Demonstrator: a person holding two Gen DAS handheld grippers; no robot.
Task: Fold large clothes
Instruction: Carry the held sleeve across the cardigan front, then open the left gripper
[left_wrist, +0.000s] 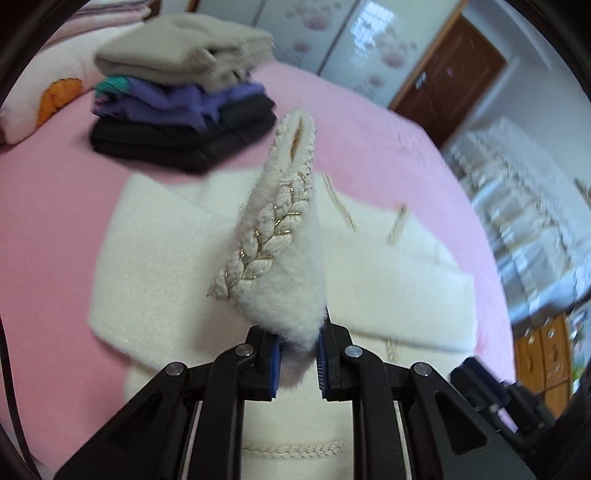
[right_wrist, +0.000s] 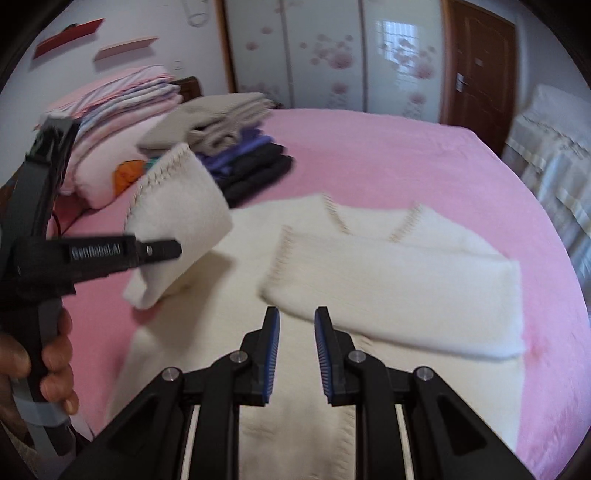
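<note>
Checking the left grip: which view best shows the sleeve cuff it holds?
Left wrist view: the braided cuff fills the centre, pinched by the left gripper. The right wrist view shows that cuff smaller, blurred, from the side.

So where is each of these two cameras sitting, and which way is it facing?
Left wrist: on the left gripper, angled down at the bed; its jaws clamp the cream fleece garment's braid-trimmed sleeve.
Right wrist: on the right gripper, angled down the pink bedspread; jaws empty, a hand holding the left gripper at left.
Shared: garment, folded clothes stack.
</note>
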